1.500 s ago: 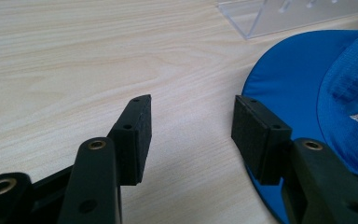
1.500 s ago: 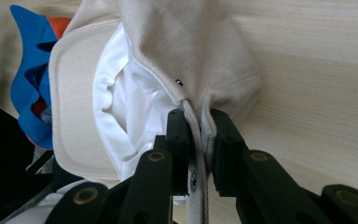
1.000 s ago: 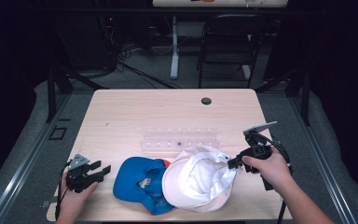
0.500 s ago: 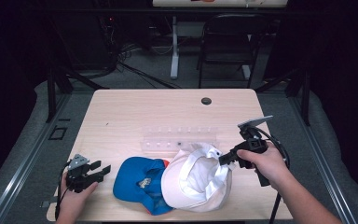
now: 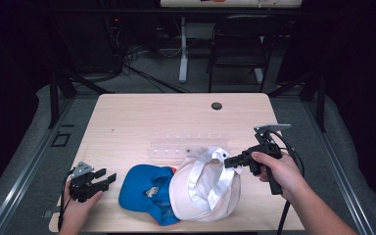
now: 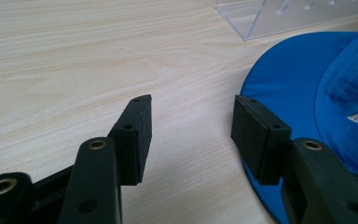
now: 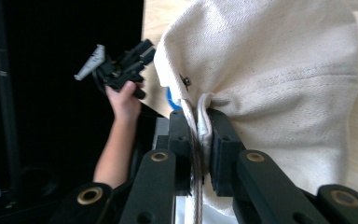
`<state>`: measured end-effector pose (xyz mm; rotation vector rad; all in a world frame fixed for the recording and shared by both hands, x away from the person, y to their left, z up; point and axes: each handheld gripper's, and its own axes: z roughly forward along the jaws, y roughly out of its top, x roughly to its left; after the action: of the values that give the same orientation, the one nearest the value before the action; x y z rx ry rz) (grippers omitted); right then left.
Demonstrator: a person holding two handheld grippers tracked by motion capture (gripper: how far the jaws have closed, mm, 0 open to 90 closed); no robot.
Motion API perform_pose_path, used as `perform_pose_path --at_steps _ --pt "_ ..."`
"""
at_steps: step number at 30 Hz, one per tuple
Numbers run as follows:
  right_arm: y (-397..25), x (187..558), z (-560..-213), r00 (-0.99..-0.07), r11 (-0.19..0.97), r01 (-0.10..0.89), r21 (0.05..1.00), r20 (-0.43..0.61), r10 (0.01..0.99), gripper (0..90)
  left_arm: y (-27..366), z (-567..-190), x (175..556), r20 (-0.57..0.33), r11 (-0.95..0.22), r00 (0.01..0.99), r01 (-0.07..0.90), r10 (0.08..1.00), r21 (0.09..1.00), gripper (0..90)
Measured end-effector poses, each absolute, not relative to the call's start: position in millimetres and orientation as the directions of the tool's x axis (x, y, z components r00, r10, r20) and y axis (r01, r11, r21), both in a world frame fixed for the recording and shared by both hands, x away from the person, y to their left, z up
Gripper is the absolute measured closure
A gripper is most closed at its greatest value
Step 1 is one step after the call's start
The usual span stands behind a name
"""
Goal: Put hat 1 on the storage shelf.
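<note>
A white cap (image 5: 205, 188) lies partly over a blue cap (image 5: 144, 192) near the table's front edge. My right gripper (image 5: 230, 162) is shut on the white cap's rim, at its right side; in the right gripper view the cream fabric (image 7: 270, 79) is pinched between the jaws of the right gripper (image 7: 200, 140). My left gripper (image 5: 105, 180) rests at the front left, open, just left of the blue cap. In the left gripper view the left gripper (image 6: 191, 128) holds nothing, and the blue cap's brim (image 6: 298, 88) lies beside its right jaw.
A clear plastic rack (image 5: 183, 147) stands just behind the caps, its corner visible as a clear edge (image 6: 270, 18) in the left gripper view. A round cable hole (image 5: 217, 105) sits near the table's far edge. A chair (image 5: 237, 44) stands beyond the table.
My right gripper has moved a little up and back with the white cap's rim, lifting and tilting that edge of the cap. The left gripper has stayed put.
</note>
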<state>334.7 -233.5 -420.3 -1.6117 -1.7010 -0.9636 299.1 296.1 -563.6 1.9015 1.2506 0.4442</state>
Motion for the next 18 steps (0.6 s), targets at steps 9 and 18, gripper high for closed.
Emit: perform_pose_path --at_steps 9,18 --pt "-230 332 -415 -0.06 -0.009 0.997 0.071 0.899 0.434 81.7 296 -563 299 -0.13 -0.195 0.452 0.603 0.882 0.773 48.4" --pt "-223 328 -395 -0.084 -0.026 0.995 0.1 0.928 0.362 81.7 295 -563 298 -0.125 -0.198 0.454 0.599 0.882 0.776 48.8"
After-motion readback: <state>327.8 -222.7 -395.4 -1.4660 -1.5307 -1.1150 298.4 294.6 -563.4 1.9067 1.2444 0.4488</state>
